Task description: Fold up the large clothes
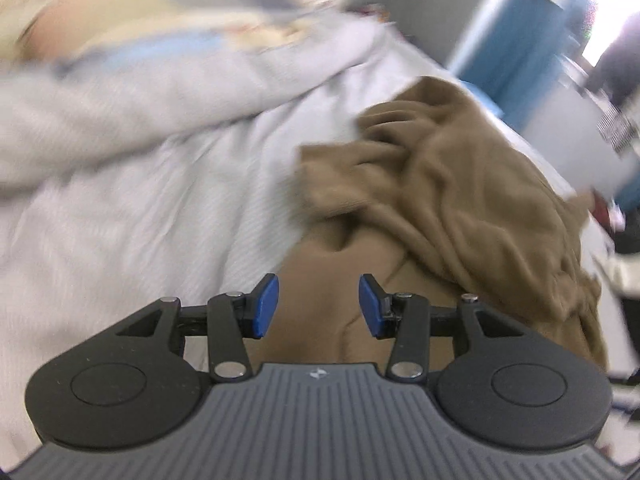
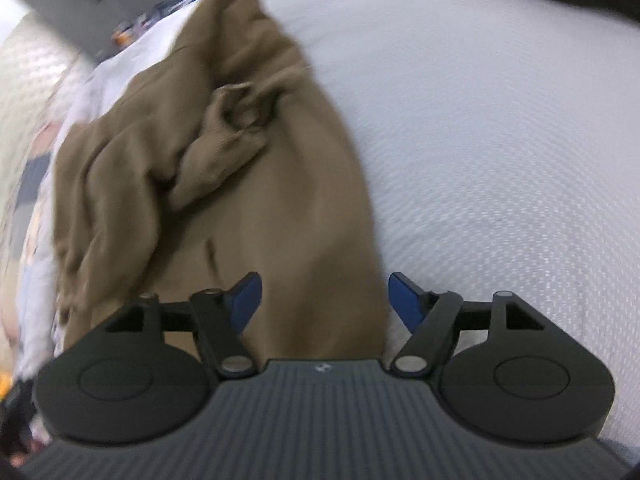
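Now both tools hang above a crumpled brown garment [image 2: 256,184] lying on a pale bed sheet [image 2: 480,160] — the left hand-held gripper [image 1: 319,306] released, nothing between its blue pads, and the right hand-held gripper [image 2: 325,300] spread wide, empty too.

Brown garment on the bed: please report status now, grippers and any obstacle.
Left gripper open, empty. Right gripper open, empty, jaws wider. Brown garment crumpled on white bed sheet, not folded. Nothing in the way.
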### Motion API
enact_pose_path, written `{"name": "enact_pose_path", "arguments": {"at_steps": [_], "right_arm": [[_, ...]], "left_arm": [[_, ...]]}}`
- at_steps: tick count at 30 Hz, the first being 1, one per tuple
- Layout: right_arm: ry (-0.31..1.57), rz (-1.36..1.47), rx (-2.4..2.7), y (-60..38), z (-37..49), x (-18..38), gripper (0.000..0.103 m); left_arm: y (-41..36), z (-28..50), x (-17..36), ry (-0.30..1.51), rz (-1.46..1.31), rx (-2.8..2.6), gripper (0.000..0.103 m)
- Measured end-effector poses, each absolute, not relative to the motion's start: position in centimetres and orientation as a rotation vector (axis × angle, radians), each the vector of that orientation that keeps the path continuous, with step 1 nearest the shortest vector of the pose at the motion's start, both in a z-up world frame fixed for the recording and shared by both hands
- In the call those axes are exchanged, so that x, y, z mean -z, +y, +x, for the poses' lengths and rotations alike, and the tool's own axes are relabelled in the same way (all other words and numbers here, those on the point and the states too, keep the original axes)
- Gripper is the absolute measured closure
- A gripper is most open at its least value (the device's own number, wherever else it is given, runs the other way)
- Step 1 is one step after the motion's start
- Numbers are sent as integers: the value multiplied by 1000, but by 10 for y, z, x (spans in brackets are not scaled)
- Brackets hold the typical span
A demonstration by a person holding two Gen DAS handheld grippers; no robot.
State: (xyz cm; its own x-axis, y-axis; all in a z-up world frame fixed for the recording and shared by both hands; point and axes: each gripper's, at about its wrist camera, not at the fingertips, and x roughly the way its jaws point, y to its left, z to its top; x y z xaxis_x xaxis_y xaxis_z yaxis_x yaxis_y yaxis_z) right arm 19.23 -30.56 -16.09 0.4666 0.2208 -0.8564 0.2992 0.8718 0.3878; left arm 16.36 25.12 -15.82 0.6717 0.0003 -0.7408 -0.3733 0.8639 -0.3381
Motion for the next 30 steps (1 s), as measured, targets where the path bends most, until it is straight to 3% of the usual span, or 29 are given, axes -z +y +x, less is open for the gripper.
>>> {"name": "enact_pose_path", "arguments": {"at_steps": [9,22,30], "right_arm": [[1240,650,-50,-301,214,200,26],[1027,830,-469,-285,197,170,25],[1292,652,-223,-269,214,206,26]], "left_arm": [[270,170,176,859,-622,-335,53],[271,169,187,854,-778,-150,49],[248,173,186,937,-698,-103,49]]}}
